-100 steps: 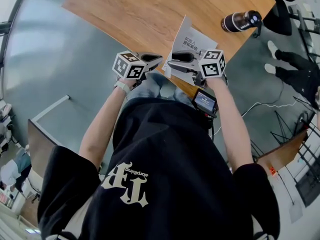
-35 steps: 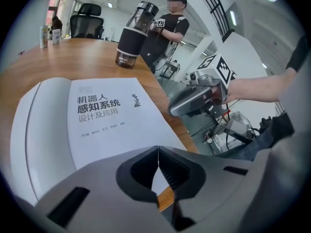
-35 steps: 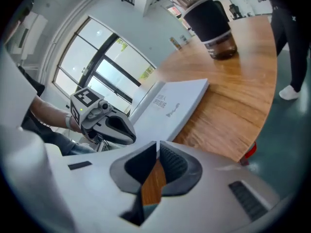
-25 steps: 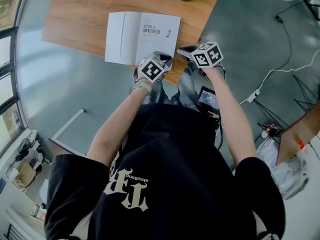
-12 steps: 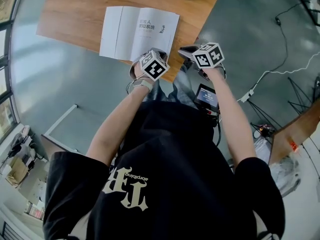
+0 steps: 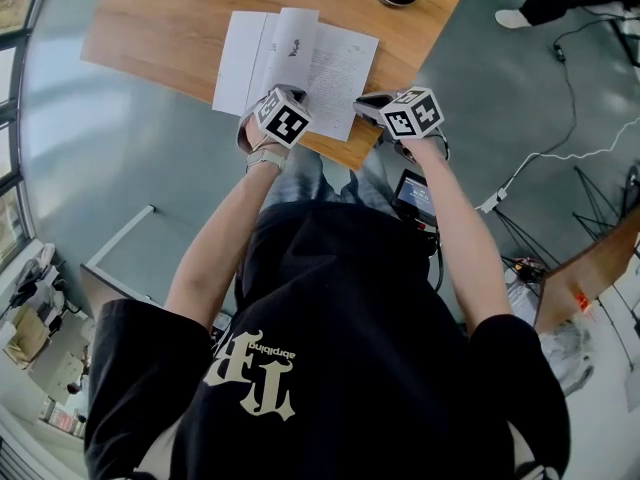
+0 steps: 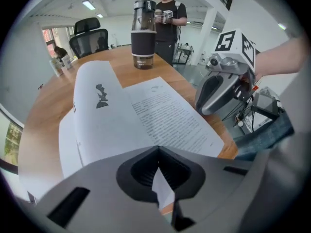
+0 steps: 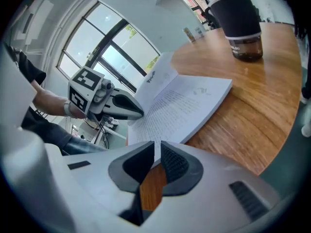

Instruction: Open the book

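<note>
The left forearm reaches forward, and the left claw points steeply down over the near edge of the open white paperback book. Its tips are pressed together. White paper shows in the slit behind them, but I cannot tell whether a leaf is caught.

The right arm is held more level. The right claw has its pads almost together around a thin empty slit, poised above the brown wooden table at its near edge.

The book lies flat just ahead of the left claw and ahead-left of the right one. One leaf stands curled up left of the left claw's line.

A clear bottle with a black sleeve stands well beyond both claws, cut off at the head view's top edge. From overhead, the marker cubes hide most of the jaws.

The pages carry lines of print too small to read. The raised leaf bears a small dark figure.
</note>
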A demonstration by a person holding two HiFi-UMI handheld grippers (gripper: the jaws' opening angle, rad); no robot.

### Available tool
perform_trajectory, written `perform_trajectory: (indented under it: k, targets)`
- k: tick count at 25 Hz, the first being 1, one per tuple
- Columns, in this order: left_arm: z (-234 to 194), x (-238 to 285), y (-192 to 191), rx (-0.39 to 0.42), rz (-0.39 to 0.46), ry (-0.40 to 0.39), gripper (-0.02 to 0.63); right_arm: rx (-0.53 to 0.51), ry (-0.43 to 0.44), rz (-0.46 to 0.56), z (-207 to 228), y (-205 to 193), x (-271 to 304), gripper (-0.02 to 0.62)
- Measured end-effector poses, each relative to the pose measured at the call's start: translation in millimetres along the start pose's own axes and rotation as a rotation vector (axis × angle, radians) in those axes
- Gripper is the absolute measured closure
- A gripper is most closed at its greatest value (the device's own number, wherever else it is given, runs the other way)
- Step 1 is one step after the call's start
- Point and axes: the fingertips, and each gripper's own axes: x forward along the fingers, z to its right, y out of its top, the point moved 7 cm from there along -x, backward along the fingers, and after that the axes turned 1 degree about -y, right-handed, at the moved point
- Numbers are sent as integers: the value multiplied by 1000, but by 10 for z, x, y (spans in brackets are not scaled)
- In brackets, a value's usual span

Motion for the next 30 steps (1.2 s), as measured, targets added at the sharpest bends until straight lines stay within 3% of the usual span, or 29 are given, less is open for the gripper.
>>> perform_trajectory:
  k: [4, 11, 16, 26, 30]
  targets:
    - [-244, -278, -100, -34, 44, 46, 598, 15, -50, -34, 4, 60, 89, 601]
    - [-700, -722, -443, -147, 127, 88, 599, 10, -47, -71, -119, 322, 422, 607]
    - [-735, -961, -584, -215, 150, 121, 598, -1, -72, -110, -164, 366, 287, 607]
    - [-1468, -982, -1358, -316, 130, 84, 598, -76, -54, -88, -584, 1192, 1269, 607]
    - [-1460, -946, -1361, -265, 172, 29, 598, -76, -102, -161, -597, 1272, 1481, 607]
